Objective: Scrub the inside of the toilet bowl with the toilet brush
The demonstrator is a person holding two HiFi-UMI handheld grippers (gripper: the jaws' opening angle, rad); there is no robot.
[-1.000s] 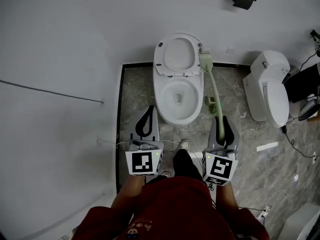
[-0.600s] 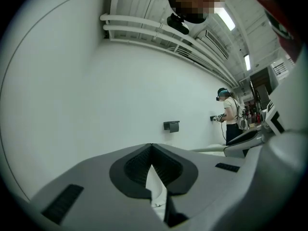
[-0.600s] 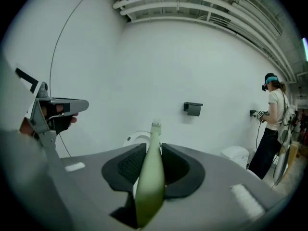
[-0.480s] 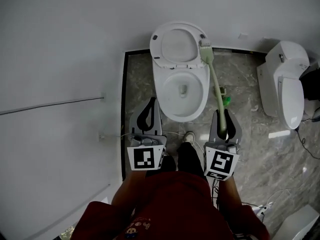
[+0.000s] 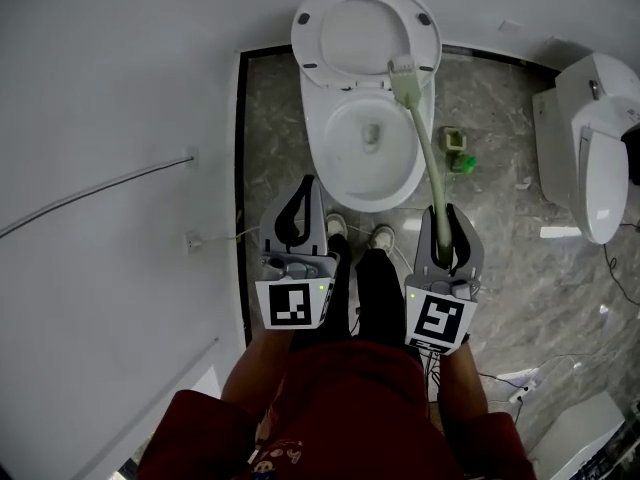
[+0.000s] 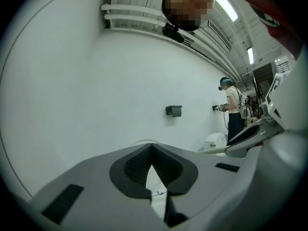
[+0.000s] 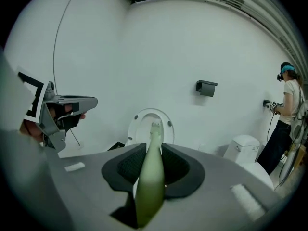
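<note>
The white toilet (image 5: 368, 193) stands ahead with its lid (image 5: 365, 30) raised and the bowl open. My right gripper (image 5: 444, 211) is shut on the pale green handle of the toilet brush (image 5: 428, 158). The brush head (image 5: 403, 78) hangs over the back right rim, near the hinge. In the right gripper view the handle (image 7: 150, 177) runs out between the jaws of my right gripper (image 7: 151, 150) toward the lid (image 7: 144, 121). My left gripper (image 5: 306, 184) is held left of the bowl's front, shut and with nothing in it; its jaws meet at the tip in the left gripper view (image 6: 152, 148).
A green brush holder (image 5: 458, 153) sits on the marble floor right of the toilet. A second toilet (image 5: 595, 148) stands far right. My shoes (image 5: 382, 236) touch the bowl's front. A white wall with a socket (image 5: 190, 240) runs along the left. Another person (image 7: 288, 109) stands in the distance.
I have stepped closer to the toilet, so it sits nearer my feet. The brush head has shifted from beside the lid to over the bowl's back right rim. Both grippers stay shut.
</note>
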